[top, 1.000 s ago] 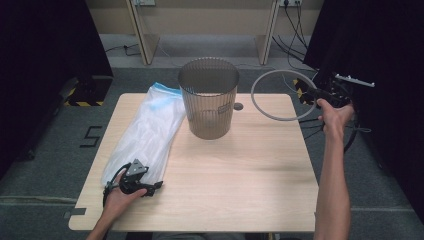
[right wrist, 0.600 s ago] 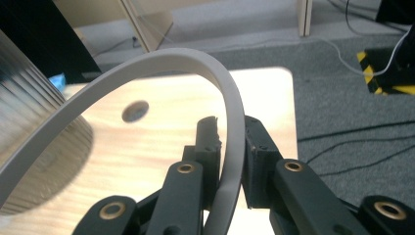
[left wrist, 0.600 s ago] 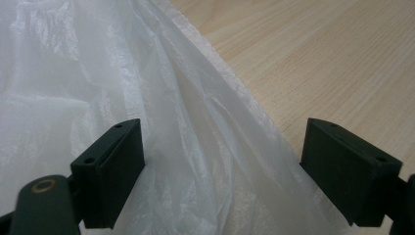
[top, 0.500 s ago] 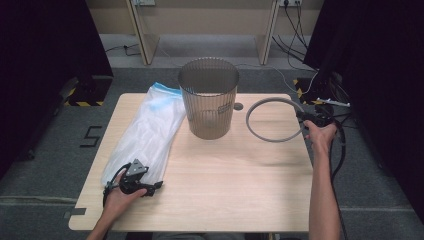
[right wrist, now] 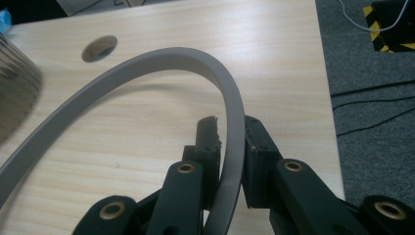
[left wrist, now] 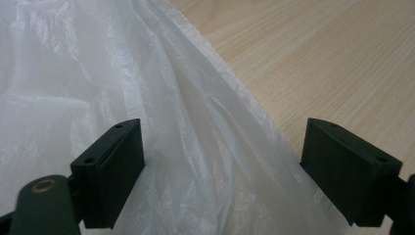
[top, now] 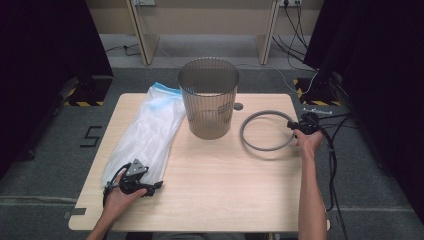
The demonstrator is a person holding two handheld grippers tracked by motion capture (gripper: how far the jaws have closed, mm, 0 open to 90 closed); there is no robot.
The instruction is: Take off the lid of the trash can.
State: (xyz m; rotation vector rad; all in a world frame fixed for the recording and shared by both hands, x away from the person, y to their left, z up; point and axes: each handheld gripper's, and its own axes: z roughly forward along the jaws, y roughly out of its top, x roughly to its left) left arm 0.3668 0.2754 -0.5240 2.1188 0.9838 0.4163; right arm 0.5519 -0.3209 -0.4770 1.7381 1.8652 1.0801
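Grey plastic ring [top: 266,131], a flat-banded hoop, lies on the right half of the light wood-grain counter [top: 225,185], and my right tool [top: 295,126] is clamped on its right-hand arc, near the counter's right edge. In the right gripper view the band [right wrist: 147,66] passes edge-up between the two black jaws, which press on it from both sides; the rest of the hoop curves away to the left, just above the counter surface, and throws a soft shadow on the wood.

My left tool [top: 145,187] rests at the front left of the counter, on the near end of the translucent white plastic bag [top: 145,135]. Its jaws stand wide apart. In the left gripper view the thin, creased film [left wrist: 161,127] lies between and beneath them, and I cannot tell whether either jaw touches it. The bag is long and crumpled, with a blue strip at its far end.

Between bag and ring stands the ribbed, smoky-grey translucent bin [top: 209,97], an upright round tub with vertical fluting and an open top. It sits just beside the bag's far end and near the ring's left arc, apart from both tools. A round cable hole [top: 238,106] pierces the counter just right of the bin. Black cables [top: 332,165] trail from my right tool over the grey carpet.
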